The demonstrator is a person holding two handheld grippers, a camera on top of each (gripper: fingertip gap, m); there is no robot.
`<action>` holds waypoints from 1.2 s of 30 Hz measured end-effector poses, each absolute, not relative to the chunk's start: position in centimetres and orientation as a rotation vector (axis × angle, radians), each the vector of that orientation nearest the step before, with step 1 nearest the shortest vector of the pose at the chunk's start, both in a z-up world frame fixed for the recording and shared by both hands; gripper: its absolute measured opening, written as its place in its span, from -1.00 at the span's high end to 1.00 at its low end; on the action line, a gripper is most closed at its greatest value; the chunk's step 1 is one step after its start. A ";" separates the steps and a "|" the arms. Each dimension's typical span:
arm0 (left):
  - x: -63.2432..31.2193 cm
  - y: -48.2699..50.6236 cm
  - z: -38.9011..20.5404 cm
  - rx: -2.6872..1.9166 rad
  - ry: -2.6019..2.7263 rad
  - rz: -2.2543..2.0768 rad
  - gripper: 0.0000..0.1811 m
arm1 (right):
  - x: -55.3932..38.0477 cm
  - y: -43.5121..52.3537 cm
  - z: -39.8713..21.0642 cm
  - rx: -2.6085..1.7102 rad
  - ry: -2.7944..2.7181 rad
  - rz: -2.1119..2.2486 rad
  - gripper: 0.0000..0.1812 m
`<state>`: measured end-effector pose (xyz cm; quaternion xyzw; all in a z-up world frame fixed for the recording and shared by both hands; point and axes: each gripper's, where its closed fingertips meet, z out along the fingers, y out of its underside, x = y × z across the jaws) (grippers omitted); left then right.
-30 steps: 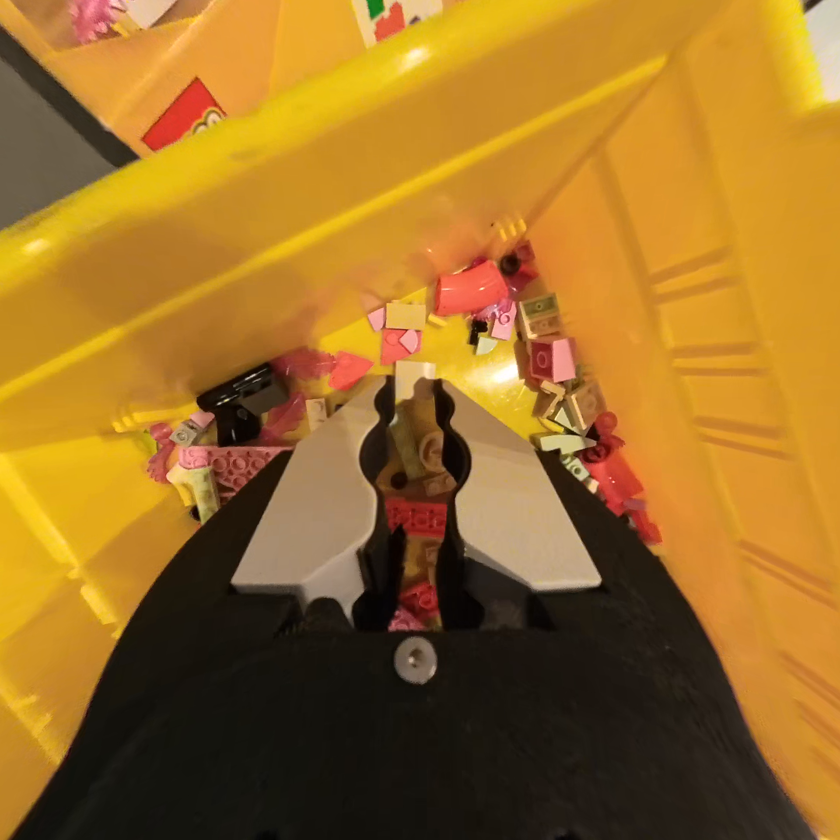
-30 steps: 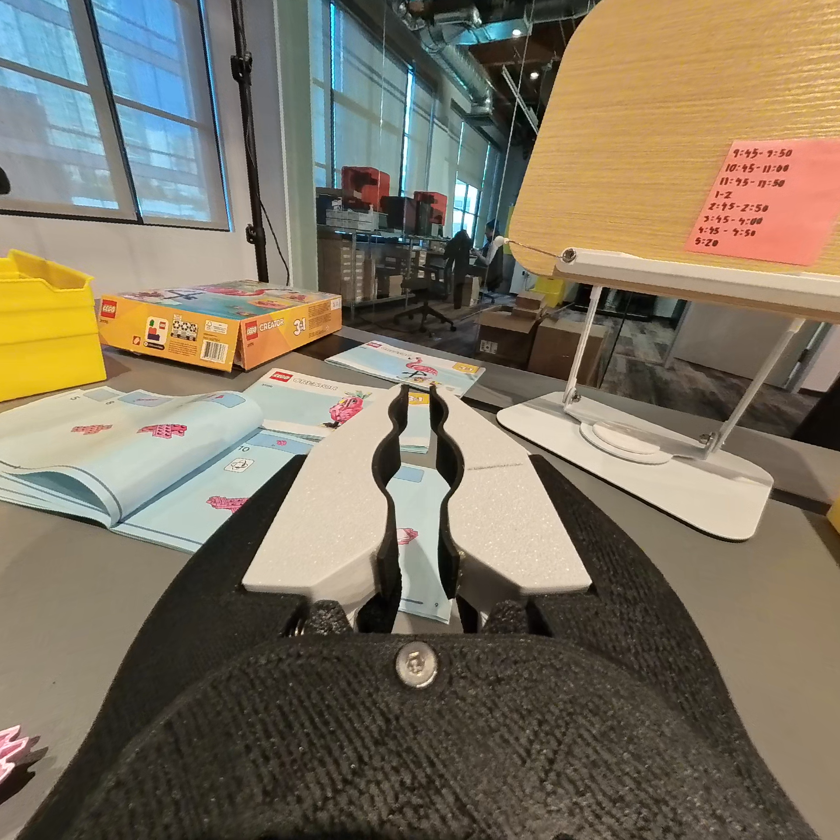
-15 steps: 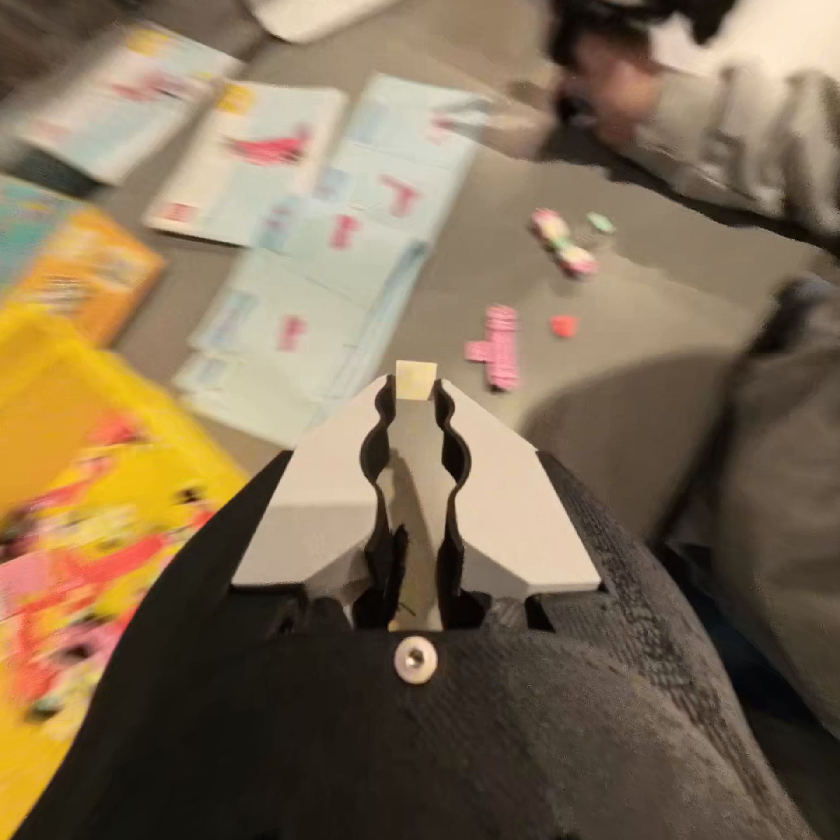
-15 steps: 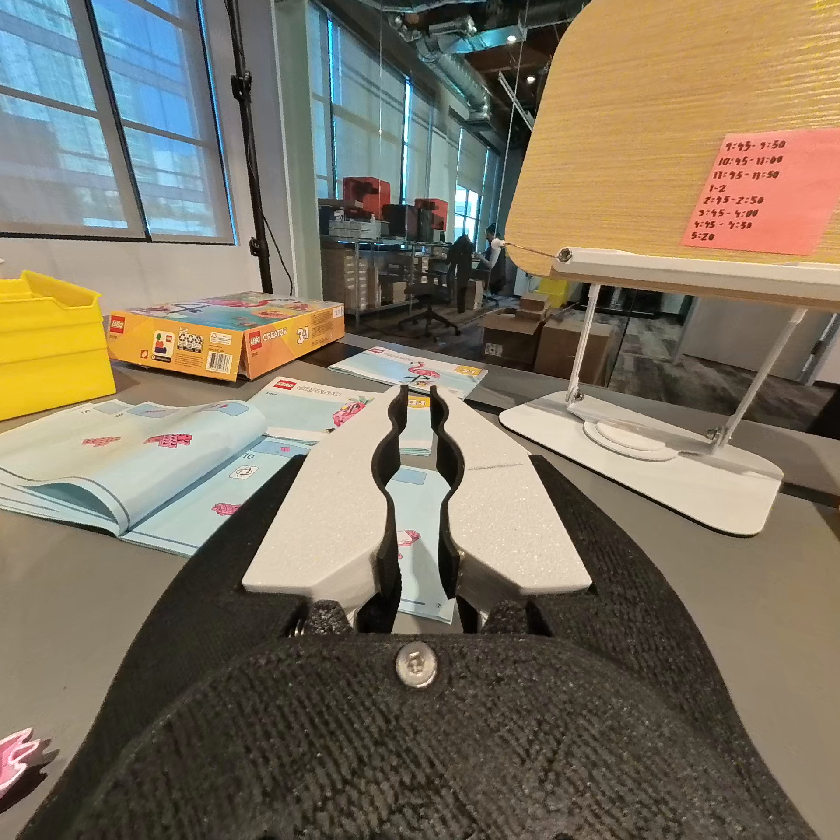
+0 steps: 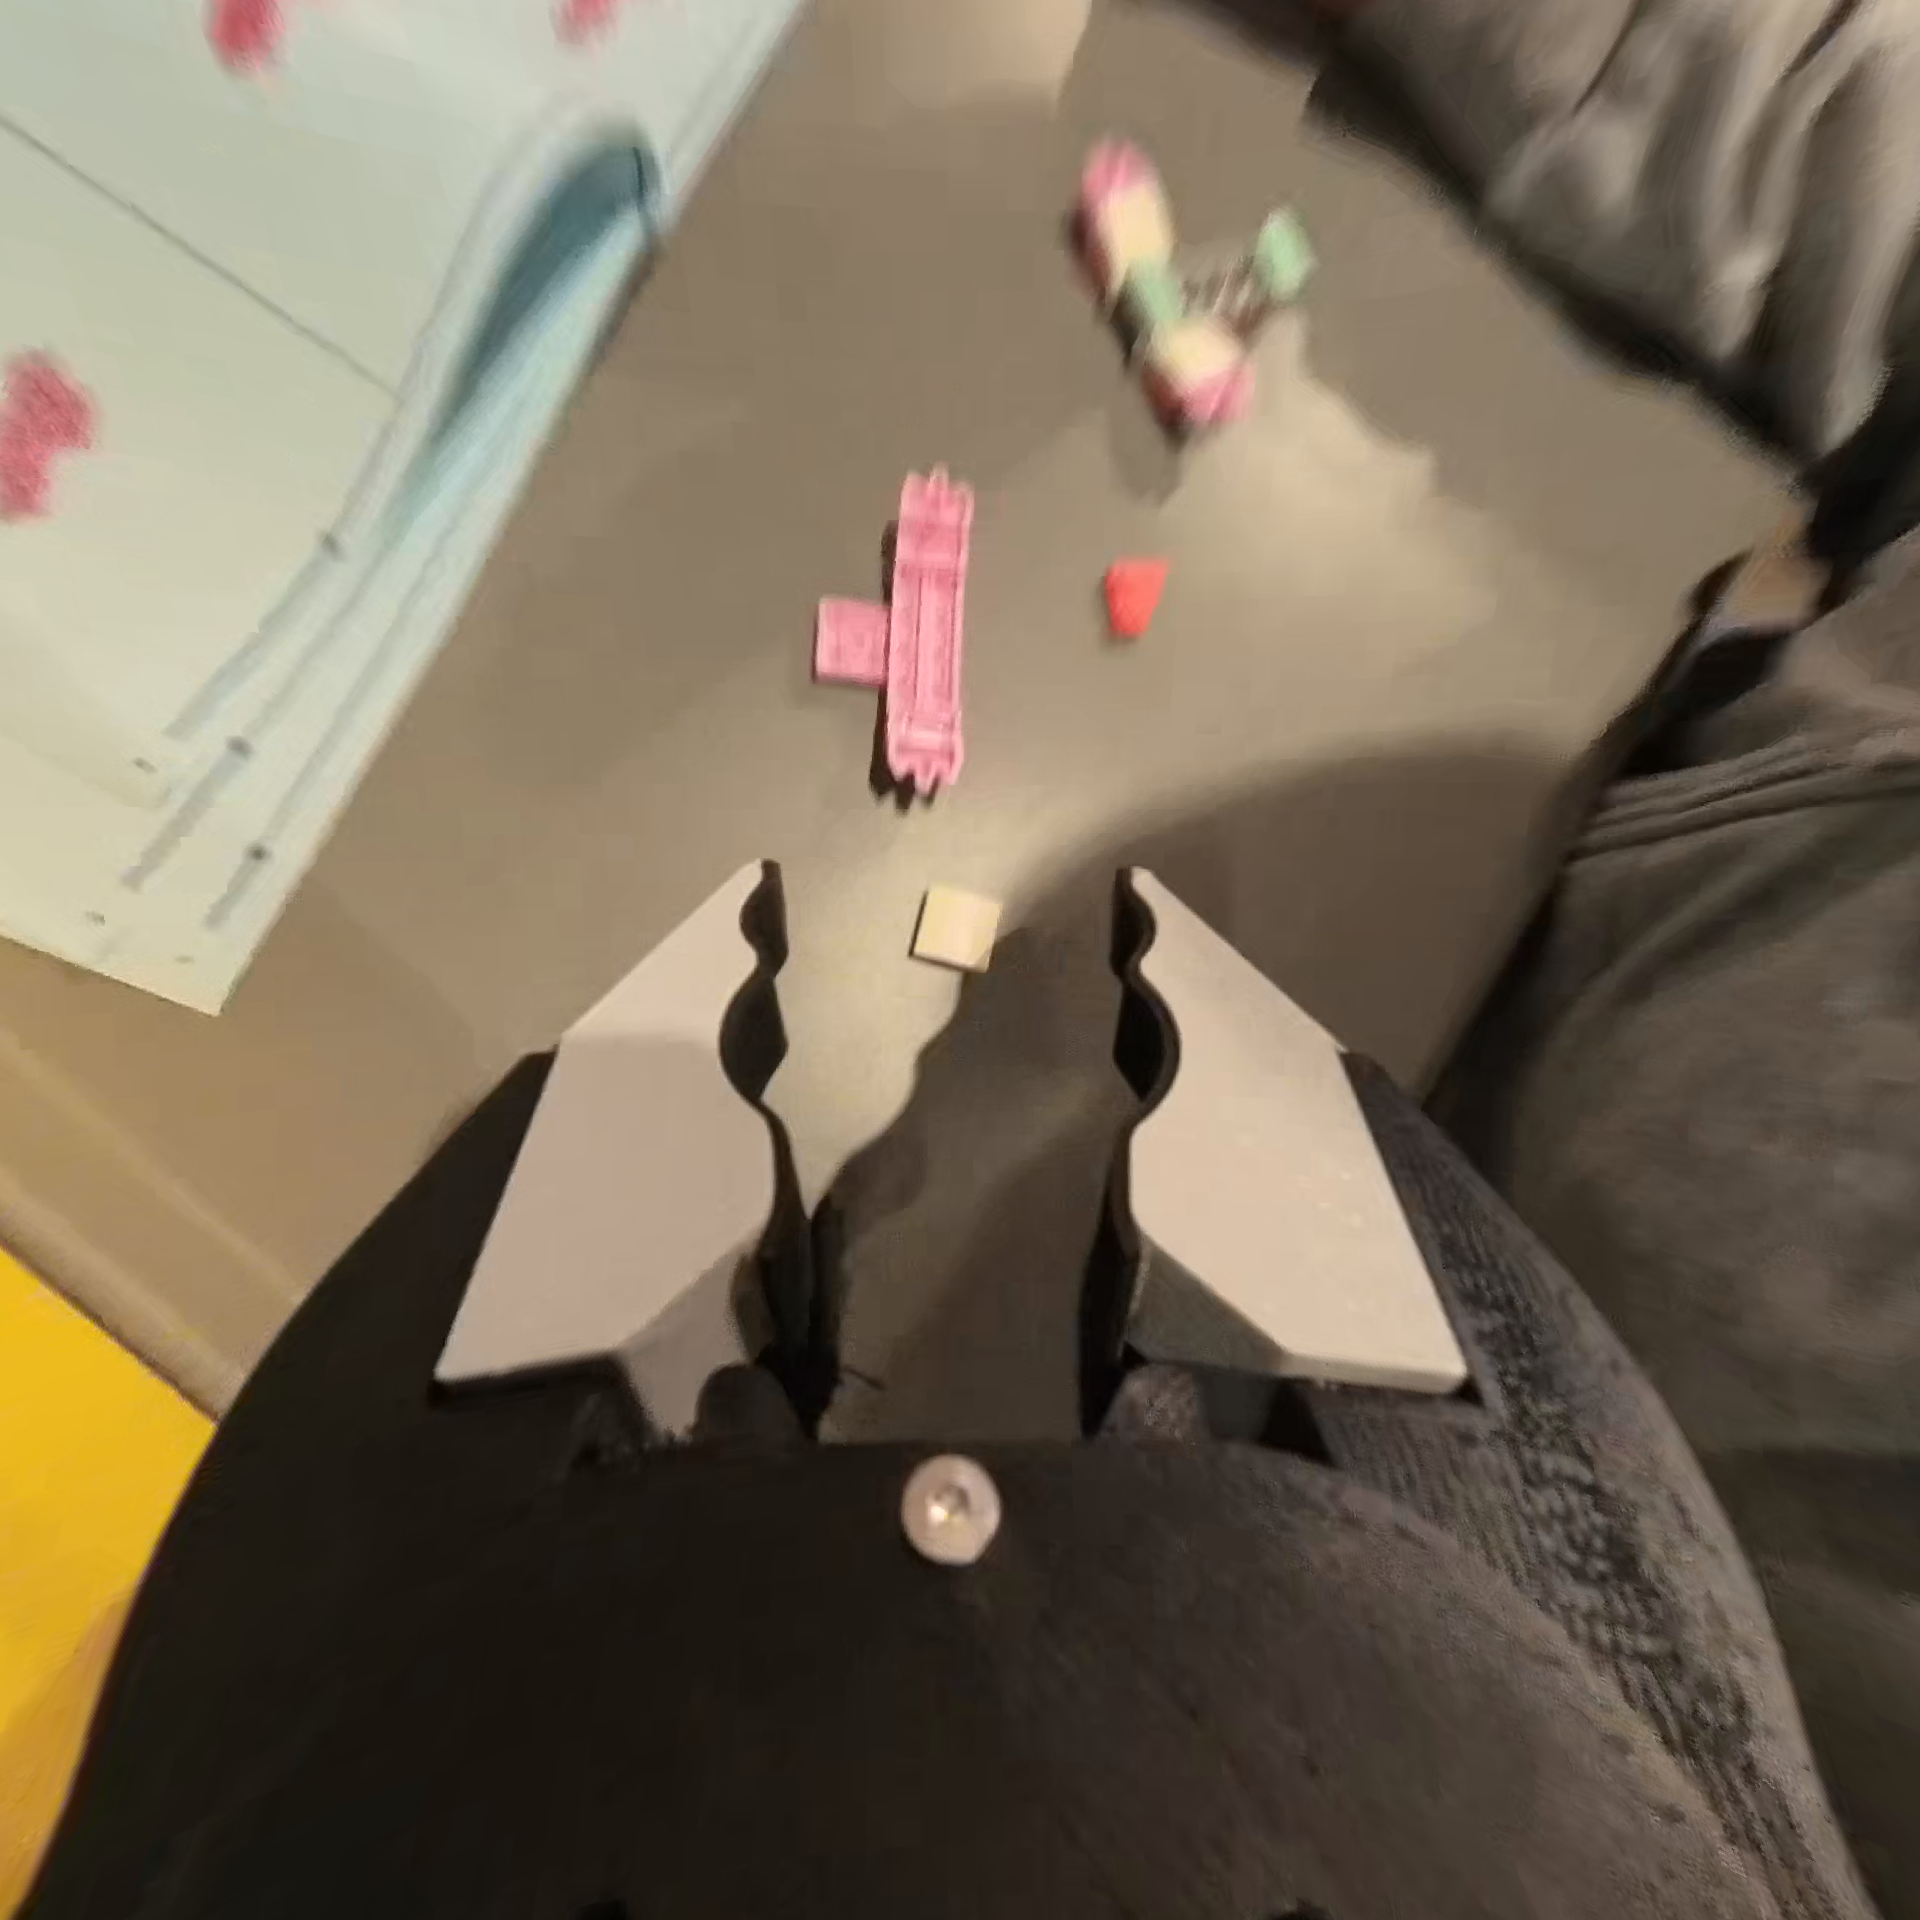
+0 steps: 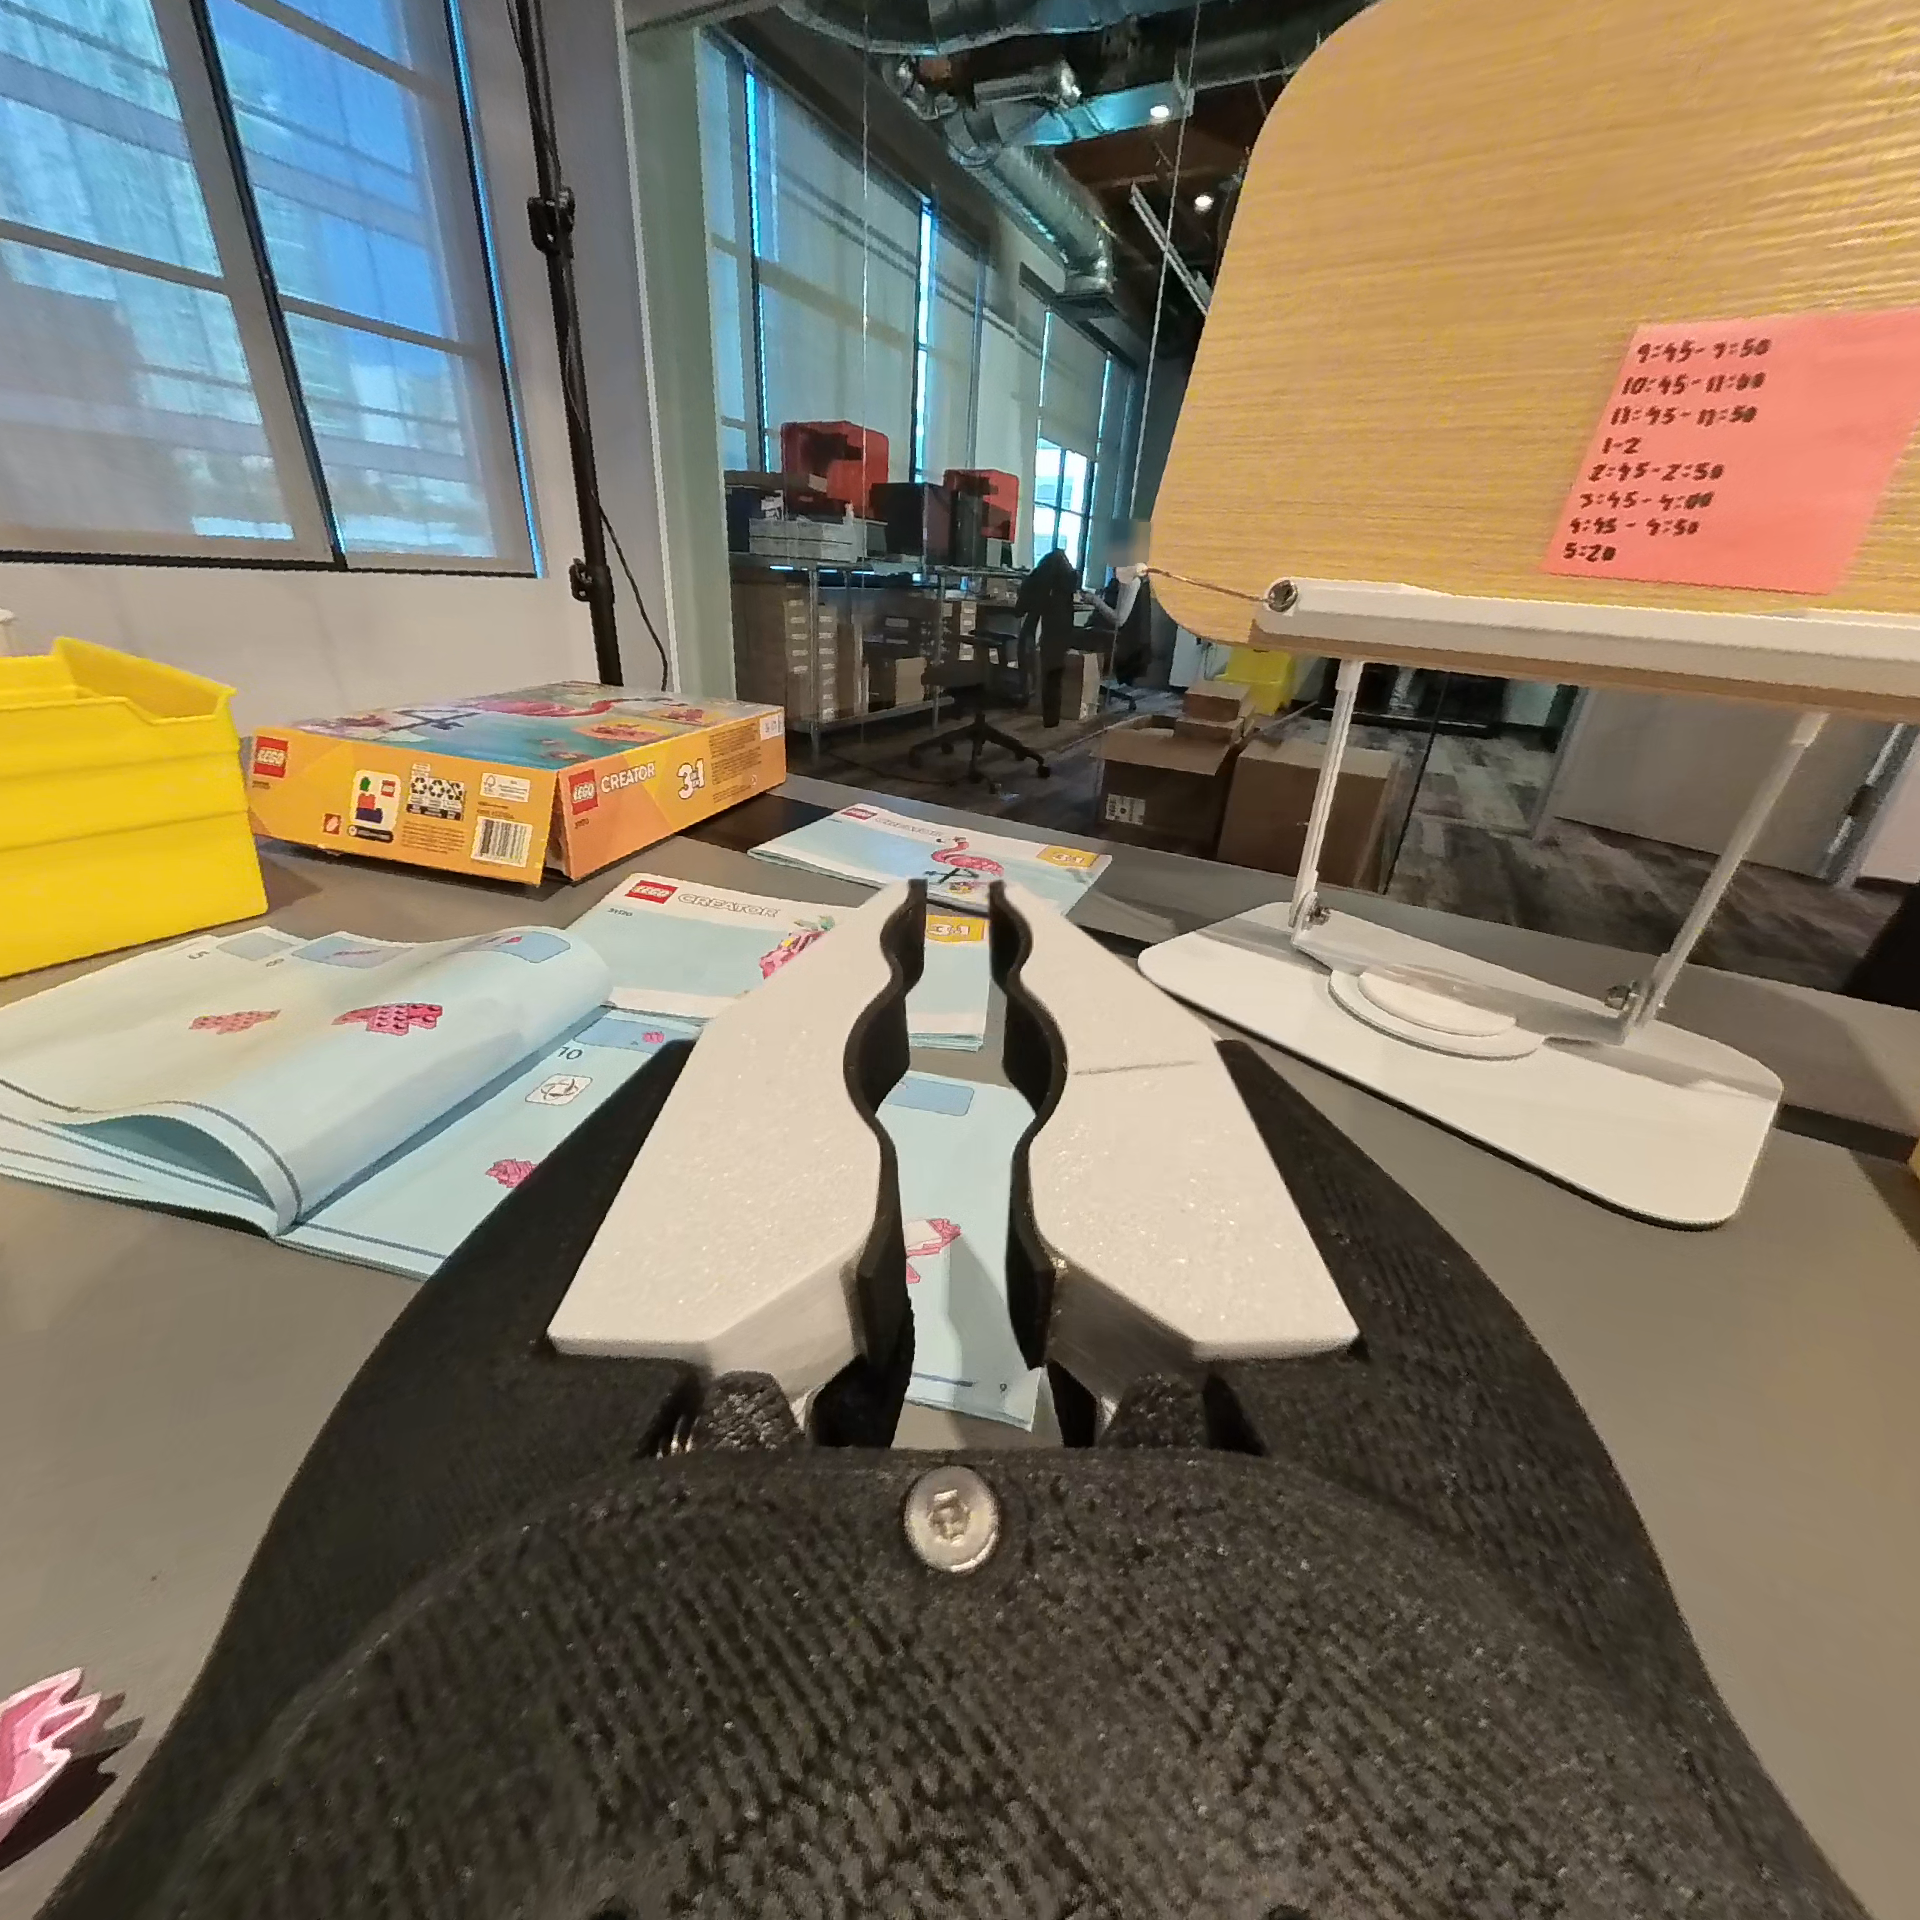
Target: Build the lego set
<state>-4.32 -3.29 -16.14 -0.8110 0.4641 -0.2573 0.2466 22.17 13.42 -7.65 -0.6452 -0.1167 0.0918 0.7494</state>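
Observation:
My left gripper (image 5: 945,873) is open over the grey table (image 5: 727,436). A small cream square tile (image 5: 956,928) sits between its fingertips, touching neither finger. Beyond it lie a pink brick assembly (image 5: 925,634), a small red piece (image 5: 1135,595) and a blurred pink, green and cream assembly (image 5: 1184,301). My right gripper (image 6: 956,894) is shut and empty, held low over the open instruction booklet (image 6: 312,1049). A pink piece (image 6: 42,1745) shows at the bottom left of the right wrist view.
A yellow parts bin (image 6: 114,810) and the set's box (image 6: 520,779) stand at the back left. More booklets (image 6: 977,847) lie ahead. A white stand with a wooden board (image 6: 1455,1029) is on the right. A person's grey sleeve (image 5: 1662,208) borders the table. The gap from one gripper's tips to the other's is roughly 35 centimetres. My right tips are about 25 centimetres from the small red piece (image 5: 1135,595), my left tips only 9 centimetres.
My left gripper came out of the yellow bin with the cream tile, swung over the table and opened, letting the tile go. My right gripper has hardly moved.

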 end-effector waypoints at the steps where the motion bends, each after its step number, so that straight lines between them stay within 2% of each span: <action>1: -4.3 -3.1 -14.0 -2.127 1.200 -0.749 0.31 | 22.2 13.4 -7.7 -1.411 -0.254 0.203 0.89; 3: -6.3 -1.6 -9.4 -1.980 1.010 -0.734 0.34 | 22.2 13.5 -7.8 -1.417 -0.255 0.205 0.89; 5: -11.0 0.9 -5.7 -1.887 0.764 -0.579 0.46 | 22.2 13.5 -7.8 -1.418 -0.255 0.204 0.89; 7: -17.7 3.6 -4.2 -1.903 0.529 -0.341 0.55 | 22.1 13.5 -7.8 -1.419 -0.256 0.205 0.89; 10: -23.2 6.1 -6.9 -2.139 0.516 -0.220 0.52 | 22.1 13.6 -7.9 -1.423 -0.259 0.205 0.89; 12: -23.7 7.1 -9.9 -2.301 0.666 -0.269 0.42 | 22.1 13.6 -7.9 -1.425 -0.259 0.203 0.89; 14: -23.8 8.0 -12.6 -2.377 0.895 -0.236 0.13 | 22.2 13.6 -7.9 -1.425 -0.257 0.197 0.89; 15: -24.2 8.3 -14.0 -2.398 1.023 -0.168 0.06 | 22.2 13.6 -7.9 -1.426 -0.256 0.194 0.89; 21: -24.6 8.6 -18.6 -2.535 1.378 -0.110 0.07 | 22.2 13.7 -8.1 -1.435 -0.263 0.182 0.89; 22: -24.5 8.8 -18.8 -2.536 1.405 -0.123 0.02 | 22.3 13.7 -8.1 -1.437 -0.262 0.181 0.89; 24: -24.7 10.1 -18.5 -2.517 1.416 -0.096 0.12 | 22.3 13.8 -8.1 -1.439 -0.262 0.177 0.89; 27: -25.4 13.0 -18.1 -2.481 1.344 -0.013 0.21 | 22.2 13.8 -8.2 -1.442 -0.268 0.164 0.90; 30: -26.6 16.1 -17.7 -2.468 1.201 0.068 0.16 | 22.1 13.8 -8.2 -1.446 -0.278 0.148 0.90; 34: -29.7 19.3 -16.1 -2.400 0.962 0.309 0.23 | 22.1 13.8 -8.3 -1.448 -0.282 0.138 0.90; 36: -29.0 19.0 -14.9 -2.342 0.892 0.225 0.23 | 22.1 13.8 -8.3 -1.448 -0.280 0.139 0.90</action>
